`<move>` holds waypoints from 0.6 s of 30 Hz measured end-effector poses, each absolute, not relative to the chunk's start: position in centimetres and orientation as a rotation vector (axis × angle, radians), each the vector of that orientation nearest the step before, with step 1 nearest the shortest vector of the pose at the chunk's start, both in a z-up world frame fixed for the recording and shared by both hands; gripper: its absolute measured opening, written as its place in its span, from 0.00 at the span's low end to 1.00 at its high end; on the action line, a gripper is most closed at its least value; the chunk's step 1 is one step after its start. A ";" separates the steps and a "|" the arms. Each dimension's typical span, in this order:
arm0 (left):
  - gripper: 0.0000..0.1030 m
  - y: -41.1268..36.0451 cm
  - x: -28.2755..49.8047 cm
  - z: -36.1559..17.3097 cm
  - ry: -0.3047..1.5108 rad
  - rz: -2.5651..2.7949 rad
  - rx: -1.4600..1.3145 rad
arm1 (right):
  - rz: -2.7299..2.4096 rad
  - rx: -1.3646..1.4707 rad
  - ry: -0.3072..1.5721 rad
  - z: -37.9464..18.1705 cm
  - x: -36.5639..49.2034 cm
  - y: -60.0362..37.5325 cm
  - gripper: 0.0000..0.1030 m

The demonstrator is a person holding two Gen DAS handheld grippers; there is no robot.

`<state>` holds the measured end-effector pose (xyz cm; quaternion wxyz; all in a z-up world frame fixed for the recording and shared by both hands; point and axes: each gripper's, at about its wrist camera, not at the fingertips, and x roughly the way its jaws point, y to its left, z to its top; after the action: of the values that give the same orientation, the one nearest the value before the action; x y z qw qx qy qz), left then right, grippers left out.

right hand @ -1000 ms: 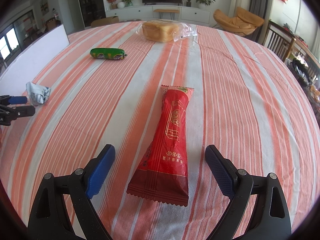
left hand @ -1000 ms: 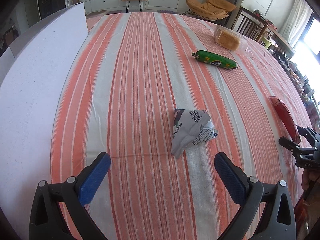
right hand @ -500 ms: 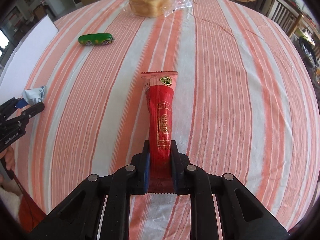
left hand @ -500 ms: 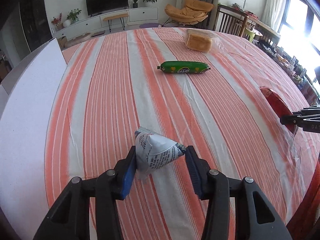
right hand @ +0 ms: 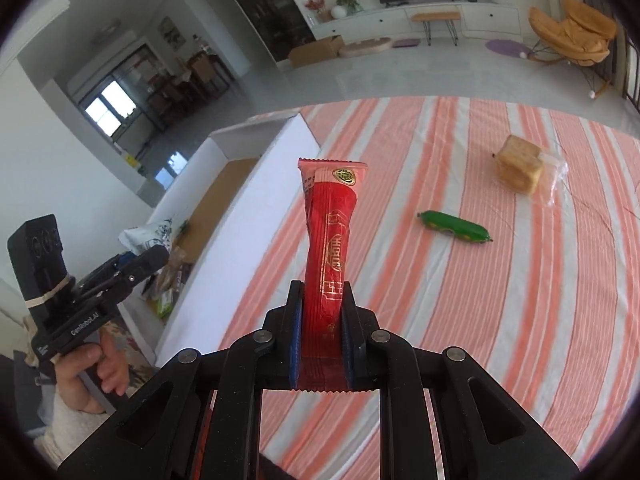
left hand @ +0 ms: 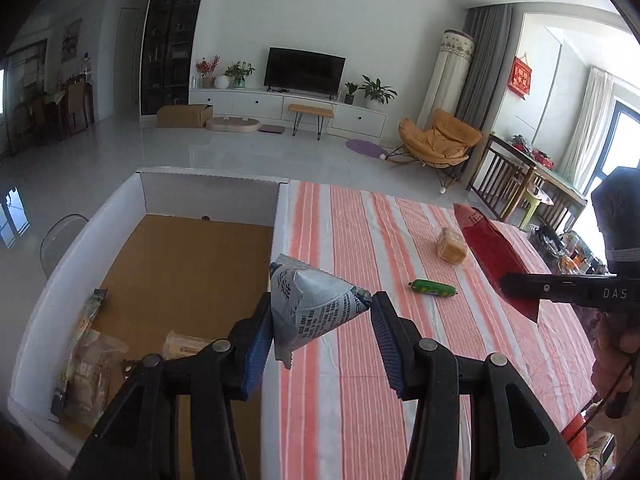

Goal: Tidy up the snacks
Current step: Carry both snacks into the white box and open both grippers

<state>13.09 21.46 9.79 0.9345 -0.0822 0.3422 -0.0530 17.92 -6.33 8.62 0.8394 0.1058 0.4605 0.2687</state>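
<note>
Left wrist view: my left gripper [left hand: 322,320] fingers pinched the triangular pouch [left hand: 310,310] by its corners; the right gripper [right hand: 320,332] clamped the red packet's [right hand: 330,240] tail, so either could have slipped short of the box [left hand: 276,240] ahead-left.

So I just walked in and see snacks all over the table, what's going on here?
A person is tidying snacks with a handheld gripper in each hand. The left gripper holds a grey-white pyramid packet above the edge of the white box, which already has some snacks inside. The right gripper is clamped on a long red packet, lifted off the table. A green sausage and wrapped bread lie on the striped tablecloth.
</note>
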 end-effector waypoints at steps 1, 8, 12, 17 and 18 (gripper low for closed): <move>0.46 23.7 13.0 9.7 0.709 -0.055 -0.176 | 0.617 0.221 0.967 9.4 18.5 -3.7 0.16; 0.68 33.0 12.3 4.5 0.847 0.246 -0.159 | 0.775 0.197 0.958 8.3 20.8 10.6 0.39; 0.78 34.2 10.5 2.3 0.836 0.276 -0.228 | 0.736 0.165 0.918 6.0 19.9 9.5 0.67; 0.78 30.3 9.8 2.2 0.796 0.189 -0.228 | 0.513 -0.006 0.887 1.3 19.0 0.1 0.67; 0.79 28.8 9.8 2.5 0.785 0.152 -0.224 | 0.454 -0.032 0.890 0.1 18.8 -2.3 0.67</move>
<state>9.84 28.82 2.54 0.9151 -0.1088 0.3811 0.0741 18.79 -2.30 0.13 0.8775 -0.0155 0.4269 0.2179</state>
